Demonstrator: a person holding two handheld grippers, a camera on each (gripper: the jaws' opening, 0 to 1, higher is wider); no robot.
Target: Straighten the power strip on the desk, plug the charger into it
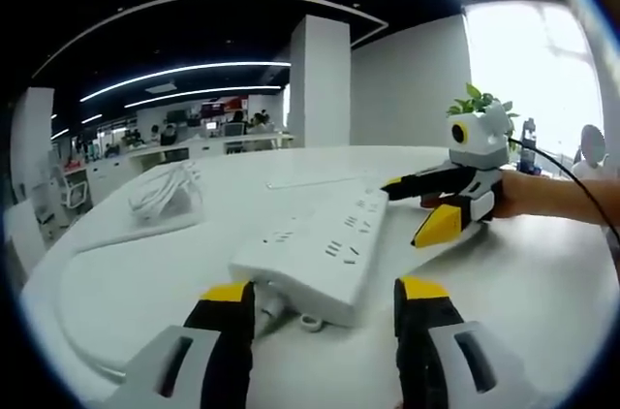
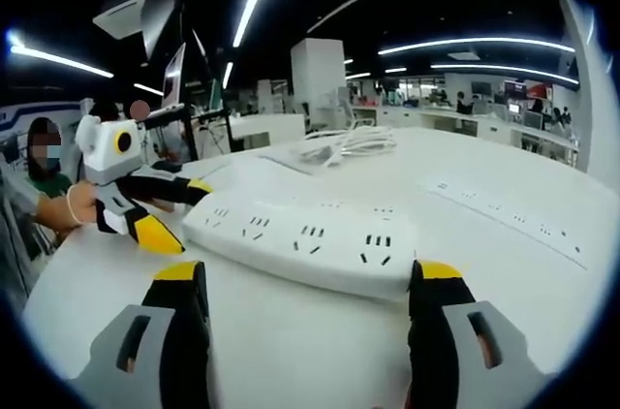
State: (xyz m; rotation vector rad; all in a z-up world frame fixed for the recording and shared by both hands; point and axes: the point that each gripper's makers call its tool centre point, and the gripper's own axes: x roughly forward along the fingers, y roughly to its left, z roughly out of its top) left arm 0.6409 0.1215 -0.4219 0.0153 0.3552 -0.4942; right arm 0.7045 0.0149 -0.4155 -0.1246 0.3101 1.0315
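Observation:
A white power strip (image 1: 320,244) lies flat on the round white desk (image 1: 523,283), its cord end (image 1: 276,310) nearest me. My left gripper (image 1: 325,295) stands open, with that end just ahead of its yellow-tipped jaws. My right gripper (image 1: 403,213) reaches in from the right, open at the strip's far end. In the right gripper view the strip (image 2: 300,239) lies crosswise before my open right gripper (image 2: 310,273), and the left gripper (image 2: 189,217) is open at its left end. A white charger with a coiled cable (image 1: 165,191) rests further back on the desk (image 2: 344,144).
A second long socket strip (image 2: 504,220) lies flat on the desk to the right. A potted plant (image 1: 480,99) stands behind the right gripper. A person's hand (image 1: 542,196) holds that gripper. A seated person (image 2: 44,176) and a laptop on a stand (image 2: 179,75) are at the left.

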